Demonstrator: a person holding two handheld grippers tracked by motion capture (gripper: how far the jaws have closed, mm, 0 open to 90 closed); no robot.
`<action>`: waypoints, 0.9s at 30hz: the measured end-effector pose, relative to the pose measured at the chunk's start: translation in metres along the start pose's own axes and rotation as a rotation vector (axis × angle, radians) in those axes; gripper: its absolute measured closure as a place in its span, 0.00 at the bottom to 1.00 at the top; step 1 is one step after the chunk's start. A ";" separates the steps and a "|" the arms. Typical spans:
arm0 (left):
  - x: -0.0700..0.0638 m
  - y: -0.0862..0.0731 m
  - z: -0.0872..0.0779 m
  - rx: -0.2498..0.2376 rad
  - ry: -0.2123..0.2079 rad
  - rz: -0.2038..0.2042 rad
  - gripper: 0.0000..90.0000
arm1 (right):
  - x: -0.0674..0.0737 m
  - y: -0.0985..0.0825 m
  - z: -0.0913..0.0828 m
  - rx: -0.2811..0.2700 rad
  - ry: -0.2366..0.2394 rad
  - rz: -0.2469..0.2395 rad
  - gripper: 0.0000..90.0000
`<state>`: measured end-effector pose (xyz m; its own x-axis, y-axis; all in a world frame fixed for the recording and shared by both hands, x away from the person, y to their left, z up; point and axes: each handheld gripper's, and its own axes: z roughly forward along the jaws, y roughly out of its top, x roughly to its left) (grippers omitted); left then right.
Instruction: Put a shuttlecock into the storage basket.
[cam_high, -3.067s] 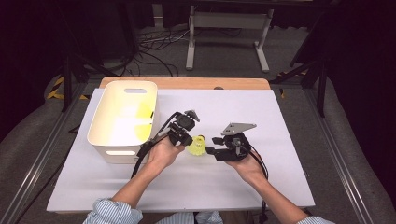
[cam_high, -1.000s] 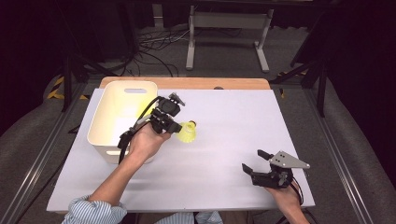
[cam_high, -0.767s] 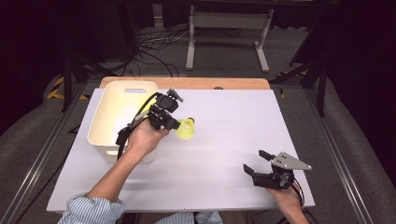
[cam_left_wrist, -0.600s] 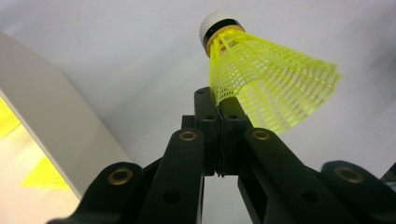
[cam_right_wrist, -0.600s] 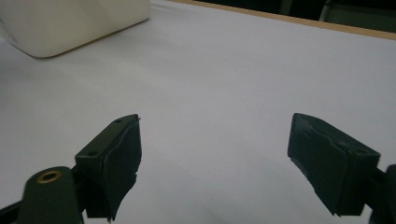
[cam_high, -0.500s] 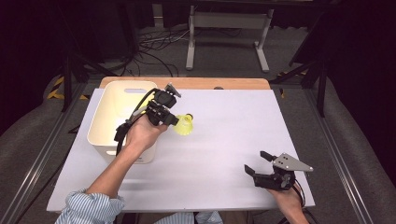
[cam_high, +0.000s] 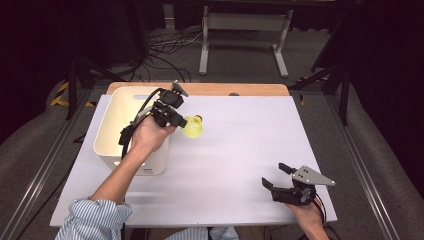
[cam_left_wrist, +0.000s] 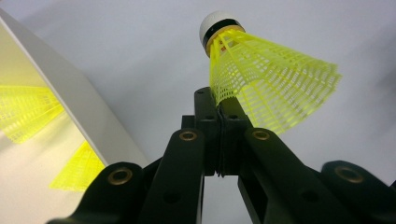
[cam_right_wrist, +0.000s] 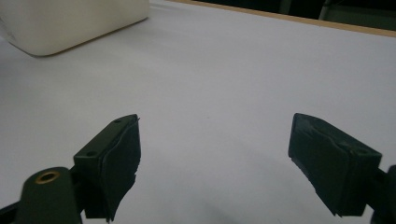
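Observation:
A yellow shuttlecock (cam_high: 193, 128) with a white cork tip hangs in the air beside the right wall of the white bin (cam_high: 116, 107). My left gripper (cam_high: 181, 121) is shut on the edge of its skirt. In the left gripper view the jaws (cam_left_wrist: 220, 107) pinch the mesh of the shuttlecock (cam_left_wrist: 271, 84), cork pointing away, with the bin's rim (cam_left_wrist: 70, 93) at the left. My right gripper (cam_high: 274, 175) rests low near the table's front right corner, open. Nothing lies between its jaws (cam_right_wrist: 215, 154).
Inside the bin lie other yellow shuttlecocks (cam_left_wrist: 28, 112). The white table sheet (cam_high: 240, 145) stretches between the two hands. A wooden table edge (cam_high: 235, 89) runs along the back, with metal stand legs and cables on the floor behind. The bin's corner (cam_right_wrist: 70, 23) appears far off in the right gripper view.
The left hand has carried the shuttlecock up and left, closer to the bin's right rim. The right gripper, earlier beside the shuttlecock at mid-table, stays at the front right corner.

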<state>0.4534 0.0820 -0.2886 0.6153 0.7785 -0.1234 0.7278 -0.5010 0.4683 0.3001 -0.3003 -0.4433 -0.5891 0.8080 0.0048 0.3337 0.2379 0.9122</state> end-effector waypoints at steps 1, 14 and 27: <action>0.001 0.000 -0.001 -0.002 0.000 -0.003 0.99 | 0.000 0.000 0.000 0.000 0.000 0.003 0.19; 0.007 0.004 -0.018 -0.031 0.019 -0.014 0.99 | -0.001 -0.001 0.000 -0.001 0.000 0.005 0.19; 0.021 0.001 -0.031 -0.054 0.044 -0.036 0.99 | -0.002 -0.002 0.000 0.000 -0.002 0.012 0.19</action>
<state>0.4580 0.1100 -0.2637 0.5747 0.8119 -0.1029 0.7307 -0.4523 0.5114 0.3006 -0.3020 -0.4450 -0.5836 0.8119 0.0154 0.3412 0.2279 0.9120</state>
